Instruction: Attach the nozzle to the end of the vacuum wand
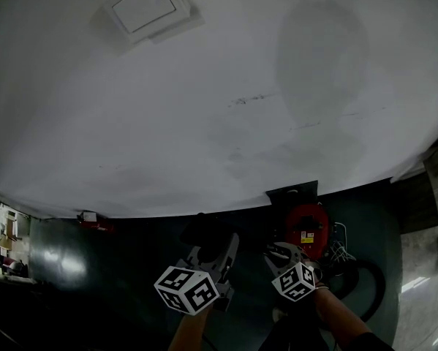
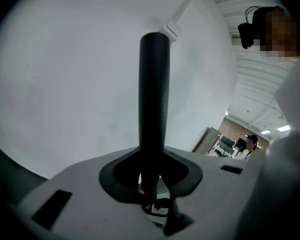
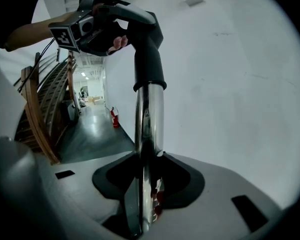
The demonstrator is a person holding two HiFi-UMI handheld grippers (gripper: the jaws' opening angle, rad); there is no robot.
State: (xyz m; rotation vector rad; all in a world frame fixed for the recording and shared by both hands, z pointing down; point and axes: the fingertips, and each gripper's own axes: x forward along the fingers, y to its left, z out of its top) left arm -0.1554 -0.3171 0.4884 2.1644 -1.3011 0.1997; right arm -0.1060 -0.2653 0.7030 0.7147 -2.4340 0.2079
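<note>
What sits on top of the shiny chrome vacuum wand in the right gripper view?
A black curved plastic tube, its collar over the shiny chrome wand, held by the left gripper. The right gripper covers the wand's lower end; the joint inside the collar is hidden.

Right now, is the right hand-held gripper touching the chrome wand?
Touching. The right gripper view shows the right hand-held gripper clamped on the chrome wand, which runs between its jaws.

Head view from above, steeply down, both gripper views close-up, all sharing white wall point(image 1: 204, 86)
</note>
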